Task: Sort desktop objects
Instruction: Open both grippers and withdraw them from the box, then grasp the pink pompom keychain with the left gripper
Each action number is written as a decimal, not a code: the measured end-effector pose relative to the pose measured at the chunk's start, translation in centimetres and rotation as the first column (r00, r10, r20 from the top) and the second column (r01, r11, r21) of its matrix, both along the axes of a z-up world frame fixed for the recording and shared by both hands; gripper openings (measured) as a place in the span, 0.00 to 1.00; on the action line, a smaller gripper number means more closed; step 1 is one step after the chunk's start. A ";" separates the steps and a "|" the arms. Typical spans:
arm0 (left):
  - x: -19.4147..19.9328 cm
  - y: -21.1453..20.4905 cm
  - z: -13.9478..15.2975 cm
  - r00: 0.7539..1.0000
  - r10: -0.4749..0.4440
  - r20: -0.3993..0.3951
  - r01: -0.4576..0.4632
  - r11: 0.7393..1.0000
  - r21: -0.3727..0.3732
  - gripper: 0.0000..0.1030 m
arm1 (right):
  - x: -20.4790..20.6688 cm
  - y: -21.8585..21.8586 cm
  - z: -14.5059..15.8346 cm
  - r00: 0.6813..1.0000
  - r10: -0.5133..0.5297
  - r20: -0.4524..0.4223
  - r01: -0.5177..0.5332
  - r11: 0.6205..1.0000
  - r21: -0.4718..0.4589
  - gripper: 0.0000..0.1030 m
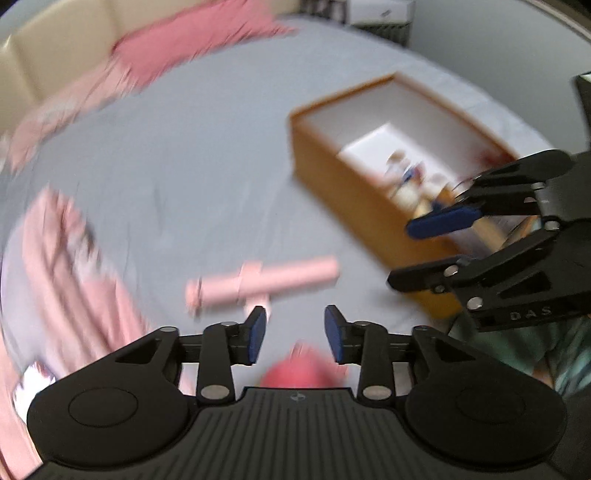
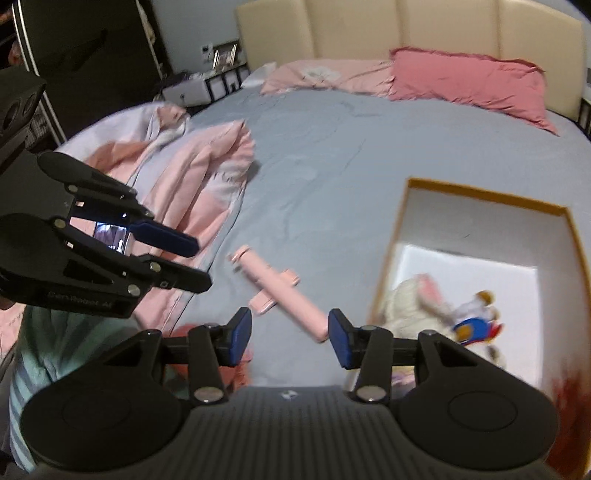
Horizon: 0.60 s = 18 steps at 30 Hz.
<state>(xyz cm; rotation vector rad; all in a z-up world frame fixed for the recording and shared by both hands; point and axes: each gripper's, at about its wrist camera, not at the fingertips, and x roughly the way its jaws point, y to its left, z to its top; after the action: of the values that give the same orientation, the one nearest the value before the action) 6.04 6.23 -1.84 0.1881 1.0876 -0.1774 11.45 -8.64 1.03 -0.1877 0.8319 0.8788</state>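
Observation:
A pink selfie stick (image 1: 266, 282) lies on the grey bed sheet (image 1: 192, 177); it also shows in the right wrist view (image 2: 280, 295). My left gripper (image 1: 294, 338) is open and empty, just short of the stick. My right gripper (image 2: 290, 336) is open and empty, its right finger near the stick's thick end. A brown cardboard box (image 1: 354, 192) with white inside (image 2: 480, 236) holds a white plush toy (image 2: 413, 306) and a small blue and white toy (image 2: 476, 321). A red object (image 1: 295, 373) lies under my left gripper, blurred.
A pink quilt (image 2: 192, 177) is bunched at the left, with a phone-like object (image 2: 110, 236) on it. Pink pillows (image 2: 469, 81) lie by the beige headboard (image 2: 406, 26). A dark wardrobe (image 2: 92, 55) stands at the far left. The left view is motion-blurred.

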 end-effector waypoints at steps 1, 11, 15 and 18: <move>0.0 0.6 -0.6 0.999 0.031 -0.023 -0.031 1.000 -0.006 0.50 | -0.3 0.7 -0.5 1.000 0.006 0.003 -0.006 1.000 -0.010 0.47; 0.3 4.0 -6.3 0.931 0.245 -0.271 -0.283 0.953 -0.109 0.50 | -3.5 5.2 -5.3 0.999 0.008 0.051 -0.001 0.990 -0.142 0.47; 1.1 3.3 -7.7 0.917 0.238 -0.319 -0.282 0.954 -0.099 0.50 | -4.2 4.9 -5.5 0.994 0.010 0.107 0.009 0.984 -0.177 0.47; 1.9 2.9 -8.8 0.892 0.248 -0.377 -0.295 0.953 -0.073 0.50 | -3.9 4.1 -5.3 0.996 -0.009 0.086 0.023 0.985 -0.168 0.50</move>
<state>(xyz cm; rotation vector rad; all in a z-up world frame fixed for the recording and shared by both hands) 7.96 9.11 -10.66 -0.1215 1.4559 -0.0278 7.56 -4.51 -4.32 -0.3644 0.8270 0.7800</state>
